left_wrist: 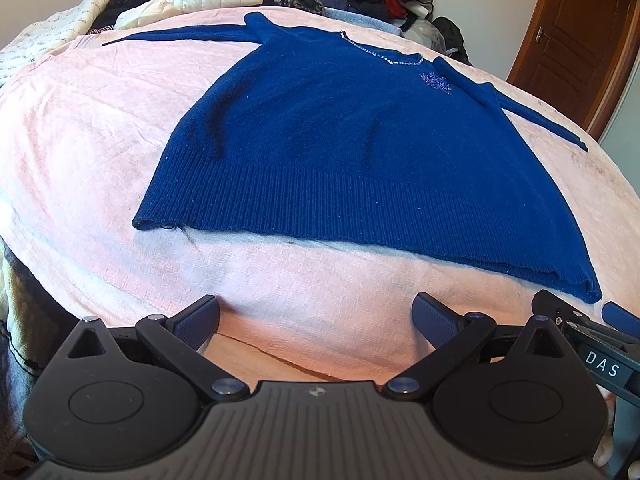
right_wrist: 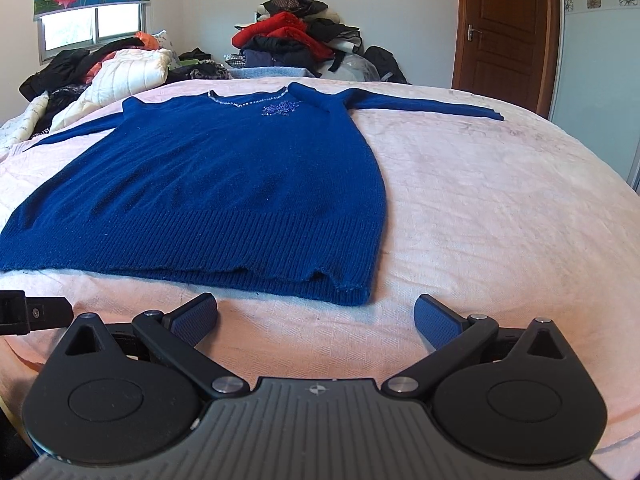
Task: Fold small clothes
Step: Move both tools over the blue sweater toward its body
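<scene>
Left wrist view: the blue knit sweater [left_wrist: 340, 152] lies flat, front up, across the middle of the frame on the pink bedspread [left_wrist: 80, 128], both sleeves spread outward. The left gripper [left_wrist: 316, 322] sits at the bottom of the frame just short of the ribbed hem [left_wrist: 360, 208], jaws wide apart and holding nothing.

Right wrist view: the sweater fills the centre-left, its near right hem corner [right_wrist: 352, 294] just beyond the right gripper [right_wrist: 316, 320], whose jaws are likewise spread and empty (a laundry pile [right_wrist: 296, 40] waits at the top). Folding looks not yet begun; the next move probably calls for pinching a sleeve or hem corner.
</scene>
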The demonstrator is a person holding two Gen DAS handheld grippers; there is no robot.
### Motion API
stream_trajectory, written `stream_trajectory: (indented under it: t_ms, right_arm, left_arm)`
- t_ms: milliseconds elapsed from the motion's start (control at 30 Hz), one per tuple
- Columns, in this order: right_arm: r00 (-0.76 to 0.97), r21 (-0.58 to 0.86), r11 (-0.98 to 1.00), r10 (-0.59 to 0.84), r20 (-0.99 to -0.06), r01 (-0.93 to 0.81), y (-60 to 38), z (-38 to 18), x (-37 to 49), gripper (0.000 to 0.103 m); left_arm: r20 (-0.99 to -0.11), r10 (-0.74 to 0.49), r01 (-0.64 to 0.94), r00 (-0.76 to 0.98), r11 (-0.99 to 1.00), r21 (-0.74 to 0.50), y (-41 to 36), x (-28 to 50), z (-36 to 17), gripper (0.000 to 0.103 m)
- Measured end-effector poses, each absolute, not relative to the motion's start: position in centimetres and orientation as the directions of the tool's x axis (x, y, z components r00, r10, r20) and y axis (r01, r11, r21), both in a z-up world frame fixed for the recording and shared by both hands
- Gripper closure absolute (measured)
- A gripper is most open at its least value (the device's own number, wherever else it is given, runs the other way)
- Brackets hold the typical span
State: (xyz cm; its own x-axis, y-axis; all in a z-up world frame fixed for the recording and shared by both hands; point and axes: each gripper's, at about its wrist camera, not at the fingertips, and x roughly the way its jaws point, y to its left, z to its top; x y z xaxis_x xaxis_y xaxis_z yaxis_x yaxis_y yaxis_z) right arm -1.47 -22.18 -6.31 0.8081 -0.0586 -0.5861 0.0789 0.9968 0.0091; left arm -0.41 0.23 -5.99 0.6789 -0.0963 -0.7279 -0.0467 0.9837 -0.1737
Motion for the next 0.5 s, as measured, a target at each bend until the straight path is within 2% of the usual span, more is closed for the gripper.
stream_trajectory:
  t_ms: [200, 300, 500]
  right_arm:
    - [0.803, 0.007, 0.997, -0.057, -0.594, 0.076, -22.2, -6.2, -1.4, 0.0]
    - [0.78, 0.021, 0.998, -0.037, -0.624, 0.064, -22.3, -5.3, -0.9, 0.0]
    - [0.791, 0.024, 0.999, -0.017, -0.611, 0.04, -21.9, -2.6, 1.7, 0.0]
  left_arm:
    - [-0.725, -0.081, -0.034, 0.684, 0.989, -0.142, -0.1, -0.4, -5.7, 0.0]
    - [-0.694, -0.065, 0.004, 0.717, 0.996, -0.089, -0.7, -0.4, -4.6, 0.0]
    - [-0.658, -0.078, 0.057, 0.749, 0.997, -0.052, -1.8, 0.8, -2.4, 0.0]
